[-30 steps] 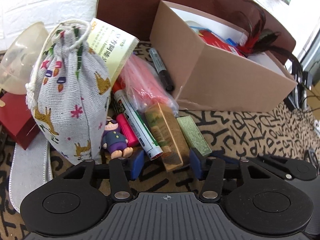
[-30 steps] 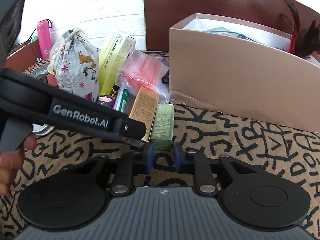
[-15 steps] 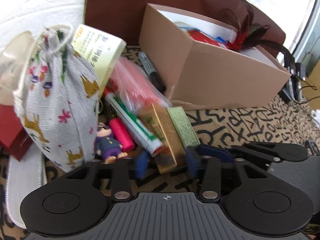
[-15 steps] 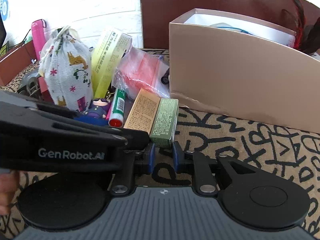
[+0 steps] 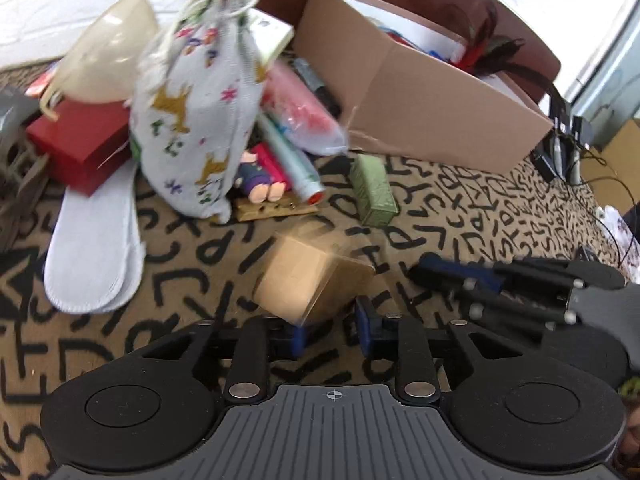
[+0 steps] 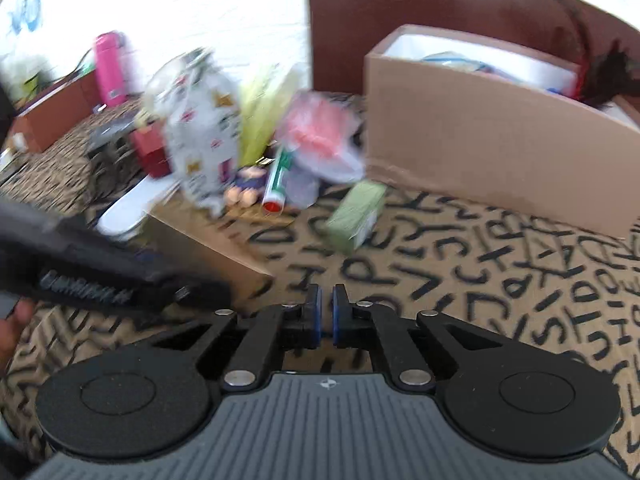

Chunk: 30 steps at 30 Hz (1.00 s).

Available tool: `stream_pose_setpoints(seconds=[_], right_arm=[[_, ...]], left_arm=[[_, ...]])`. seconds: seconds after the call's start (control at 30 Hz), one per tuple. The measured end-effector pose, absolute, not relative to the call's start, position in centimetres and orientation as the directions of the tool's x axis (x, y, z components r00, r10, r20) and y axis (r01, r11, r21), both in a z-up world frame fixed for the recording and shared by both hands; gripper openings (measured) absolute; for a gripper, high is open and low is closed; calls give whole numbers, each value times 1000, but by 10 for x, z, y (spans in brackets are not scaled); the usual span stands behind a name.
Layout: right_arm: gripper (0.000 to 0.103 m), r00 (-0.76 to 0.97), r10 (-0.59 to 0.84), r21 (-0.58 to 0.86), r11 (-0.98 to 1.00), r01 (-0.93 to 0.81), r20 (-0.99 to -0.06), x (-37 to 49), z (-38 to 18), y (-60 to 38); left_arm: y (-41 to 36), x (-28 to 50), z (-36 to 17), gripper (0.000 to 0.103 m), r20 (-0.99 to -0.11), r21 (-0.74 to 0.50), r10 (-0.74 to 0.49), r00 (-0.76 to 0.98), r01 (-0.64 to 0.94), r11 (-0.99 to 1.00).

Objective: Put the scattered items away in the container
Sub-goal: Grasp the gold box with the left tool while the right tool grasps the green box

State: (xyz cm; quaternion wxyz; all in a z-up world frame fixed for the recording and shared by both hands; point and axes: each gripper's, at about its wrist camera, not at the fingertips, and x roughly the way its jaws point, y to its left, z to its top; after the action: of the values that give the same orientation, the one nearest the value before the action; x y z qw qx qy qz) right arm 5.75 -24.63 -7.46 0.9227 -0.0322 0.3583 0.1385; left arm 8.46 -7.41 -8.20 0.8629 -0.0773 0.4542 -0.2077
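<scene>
My left gripper (image 5: 330, 330) is shut on a tan-gold carton (image 5: 308, 280) and holds it above the patterned cloth; the carton also shows in the right wrist view (image 6: 208, 256). The cardboard box container (image 5: 432, 100) stands at the back right, with several items inside. A green carton (image 5: 374, 190) lies in front of it. A reindeer-print cloth pouch (image 5: 196, 120), a small figurine (image 5: 260, 184), a marker (image 5: 296, 164) and a pink bag (image 5: 304, 116) sit in a pile at the left. My right gripper (image 6: 326, 312) is nearly shut and empty, low over the cloth.
A red box (image 5: 80, 148), a translucent funnel (image 5: 108, 56) and a white insole (image 5: 96, 240) lie at the left. A brown chair back (image 6: 420, 12) stands behind the container. Cables lie at the far right (image 5: 568, 140).
My left gripper closed on the tan-gold carton and pulled it back and up out of the pile. Both views have drawn back from the pile. My right gripper's fingers have drawn closer together.
</scene>
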Motion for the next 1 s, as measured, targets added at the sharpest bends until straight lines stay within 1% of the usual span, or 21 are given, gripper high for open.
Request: stream_pose_setpoints(seconds=[0.03, 0.07, 0.13, 0.17, 0.2, 0.23, 0.3, 0.33, 0.4, 0.43, 0.5, 0.63, 0.67, 0.73, 0.9, 1.0], right_arm=[[8, 720, 209, 28, 966, -256, -662, 61, -73, -246], [10, 734, 195, 16, 970, -243, -651, 65, -70, -244], [18, 749, 189, 11, 972, -237, -635, 72, -67, -242], [31, 751, 187, 9, 972, -234, -633, 77, -66, -242], [42, 754, 183, 2, 972, -234, -631, 80, -67, -240], [44, 756, 177, -9, 972, -235, -630, 82, -68, -238], [45, 756, 172, -26, 970, -243, -632, 87, -70, -233], [46, 754, 176, -26, 969, -247, -633, 90, -72, -231], [54, 751, 172, -23, 970, -242, -638, 96, -75, -228], [56, 752, 166, -25, 971, -236, -638, 98, -76, -226], [59, 755, 155, -34, 973, -228, -638, 102, -79, -224], [64, 756, 128, -38, 979, -199, -642, 105, -81, -230], [64, 754, 132, -30, 980, -196, -643, 106, -81, -233], [64, 750, 134, -15, 982, -188, -648, 108, -81, -237], [64, 746, 137, -1, 983, -181, -652, 116, -82, -236], [63, 739, 137, 1, 983, -181, -659, 123, -84, -232]], left_arm=[[-74, 85, -82, 51, -750, -313, -413, 517, 272, 910], [-74, 85, -82, 54, -750, -308, -402, 525, 261, 915], [-71, 85, -79, 63, -743, -321, -408, 531, 253, 913], [-68, 84, -77, 65, -739, -329, -414, 532, 251, 910], [-66, 82, -75, 72, -737, -334, -416, 533, 247, 909], [-64, 81, -73, 75, -736, -338, -416, 534, 243, 909], [-58, 77, -69, 77, -732, -337, -411, 544, 235, 912], [-55, 76, -67, 80, -731, -329, -398, 554, 224, 917], [-57, 77, -62, 83, -720, -290, -347, 600, 195, 937], [-58, 79, -61, 87, -711, -266, -324, 624, 188, 945], [-62, 87, -60, 89, -704, -234, -302, 643, 191, 953], [-65, 103, -65, 92, -721, -204, -320, 614, 253, 946], [-66, 106, -66, 93, -724, -211, -338, 601, 274, 938], [-66, 106, -68, 96, -722, -218, -364, 589, 306, 927], [-69, 110, -80, 97, -749, -208, -371, 549, 336, 919], [-68, 115, -87, 96, -757, -229, -380, 532, 330, 916]])
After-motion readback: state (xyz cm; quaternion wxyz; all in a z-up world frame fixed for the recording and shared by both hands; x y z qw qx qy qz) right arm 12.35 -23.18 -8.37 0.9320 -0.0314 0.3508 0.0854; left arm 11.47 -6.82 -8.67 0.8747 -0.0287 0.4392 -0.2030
